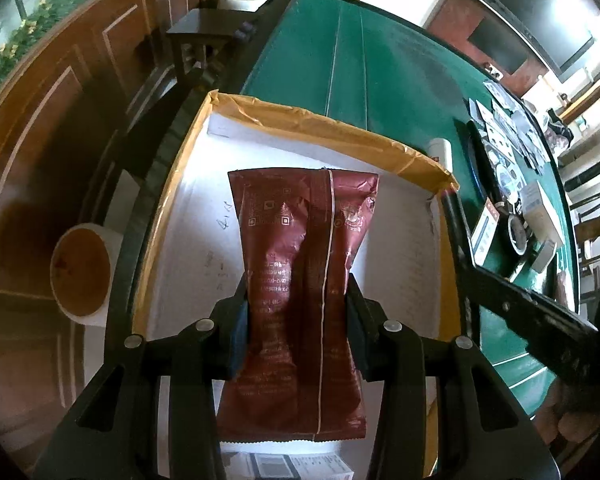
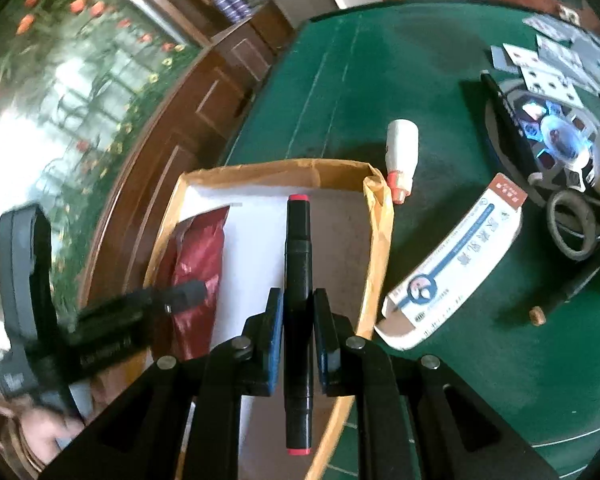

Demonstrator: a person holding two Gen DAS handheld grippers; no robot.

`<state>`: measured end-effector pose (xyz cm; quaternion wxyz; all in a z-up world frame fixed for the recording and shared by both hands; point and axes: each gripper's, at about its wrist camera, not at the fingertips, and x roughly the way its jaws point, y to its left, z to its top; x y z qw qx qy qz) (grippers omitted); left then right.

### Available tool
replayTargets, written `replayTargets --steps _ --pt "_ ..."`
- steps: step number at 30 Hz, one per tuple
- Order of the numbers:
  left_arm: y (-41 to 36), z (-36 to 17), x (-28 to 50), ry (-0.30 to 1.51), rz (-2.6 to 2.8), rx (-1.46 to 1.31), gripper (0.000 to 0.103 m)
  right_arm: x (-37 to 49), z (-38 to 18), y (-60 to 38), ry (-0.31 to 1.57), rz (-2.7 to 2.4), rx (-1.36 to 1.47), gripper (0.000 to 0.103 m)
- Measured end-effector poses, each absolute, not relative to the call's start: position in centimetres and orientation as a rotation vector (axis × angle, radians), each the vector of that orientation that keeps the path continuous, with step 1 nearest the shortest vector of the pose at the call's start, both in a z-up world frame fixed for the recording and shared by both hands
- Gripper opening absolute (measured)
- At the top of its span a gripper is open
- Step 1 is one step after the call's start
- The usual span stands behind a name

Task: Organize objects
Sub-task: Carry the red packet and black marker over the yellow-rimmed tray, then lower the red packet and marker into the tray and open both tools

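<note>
Left wrist view has the left gripper (image 1: 296, 312) clamped on a dark red snack packet (image 1: 300, 280), hanging right over the open cardboard box (image 1: 320, 114) at the table's edge. Right wrist view: the right gripper (image 2: 298, 320) is squeezed onto a black marker (image 2: 298, 300) with red ends, also above the box (image 2: 376, 240). So both things look about to be dropped in but neither is let go yet, and there's something printed, maybe a small carton, already lying at the near end of the box.

Plenty left I'd guess: out on the green table (image 2: 340, 80) there's a white bottle with an orange cap (image 2: 400, 156) just beside the box corner, a long white medicine box (image 2: 456, 264), a roll of tape (image 2: 576, 228), some cards (image 2: 560, 60) and a round gadget (image 2: 552, 136).

Room-wise, the box floor is mostly bare, so both fit easily. Walls are low and a bit floppy. The two grippers are close together over it, and the box sits close to the table edge, so a nudge that way could be bad.
</note>
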<state>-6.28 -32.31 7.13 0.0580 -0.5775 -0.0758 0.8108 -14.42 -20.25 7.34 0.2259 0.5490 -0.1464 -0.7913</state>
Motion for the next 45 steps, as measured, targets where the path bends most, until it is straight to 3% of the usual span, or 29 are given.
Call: replayTargets --steps 18,36,37,41,45 --pt "-30.4 4.9 -8.4 -0.23 2.393 -1.761 0.041 -15.9 5.0 -21.9 -0.295 -2.313 1.511 0.013" --pt "-27.6 4.2 -10.0 -0.116 2.381 -1.75 0.042 -15.2 7.0 -20.1 -0.39 -2.343 1.539 0.014" --pt "-27.4 4.2 -10.0 -0.112 2.378 -1.75 0.042 -15.2 7.2 -19.8 -0.395 -2.347 1.534 0.016" --pt "-26.7 4.1 -10.1 -0.093 2.379 -1.754 0.047 -15.0 7.6 -18.6 -0.422 -2.373 1.52 0.044" --pt "-26.4 4.5 -9.9 -0.072 2.409 -1.746 0.063 -14.5 7.6 -17.2 -0.428 -2.387 1.515 0.049"
